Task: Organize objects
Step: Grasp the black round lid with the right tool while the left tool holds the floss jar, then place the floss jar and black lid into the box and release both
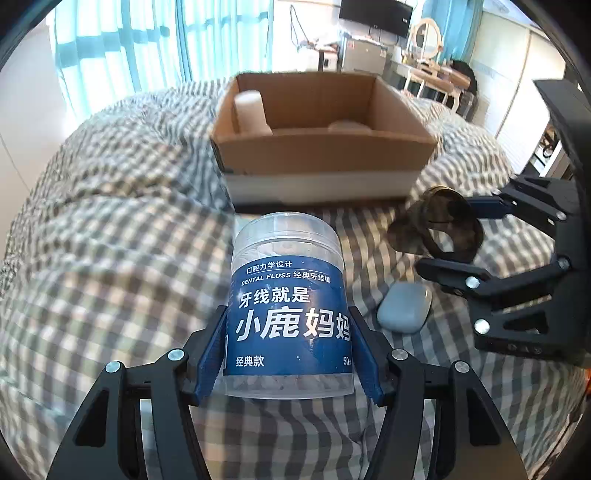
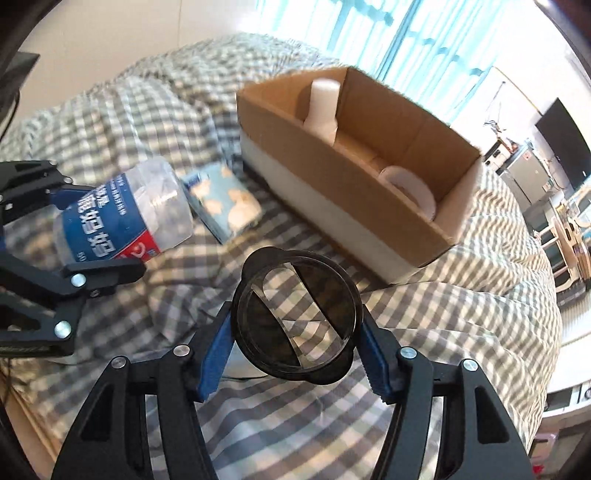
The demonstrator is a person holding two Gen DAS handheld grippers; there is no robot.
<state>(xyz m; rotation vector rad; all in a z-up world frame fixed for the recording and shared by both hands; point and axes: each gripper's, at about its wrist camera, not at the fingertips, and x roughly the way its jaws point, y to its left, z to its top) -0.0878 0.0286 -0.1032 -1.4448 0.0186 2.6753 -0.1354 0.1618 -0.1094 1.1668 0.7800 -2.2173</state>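
My left gripper (image 1: 288, 354) is shut on a clear dental floss jar (image 1: 288, 295) with a blue label, held above the checked bed cover; the jar also shows in the right wrist view (image 2: 122, 214). My right gripper (image 2: 295, 350) is shut on a dark see-through round container (image 2: 297, 317), also seen in the left wrist view (image 1: 439, 225). An open cardboard box (image 1: 325, 147) stands ahead on the bed, also in the right wrist view (image 2: 332, 158). It holds a white bottle (image 2: 323, 103) and a white roll (image 2: 406, 188).
A grey-blue case (image 1: 404, 304) lies on the bed between the grippers. A light blue tissue pack (image 2: 225, 201) lies by the box's near corner. Curtains (image 1: 122, 44), a dressing table (image 1: 428, 70) and a TV (image 1: 375, 16) stand beyond the bed.
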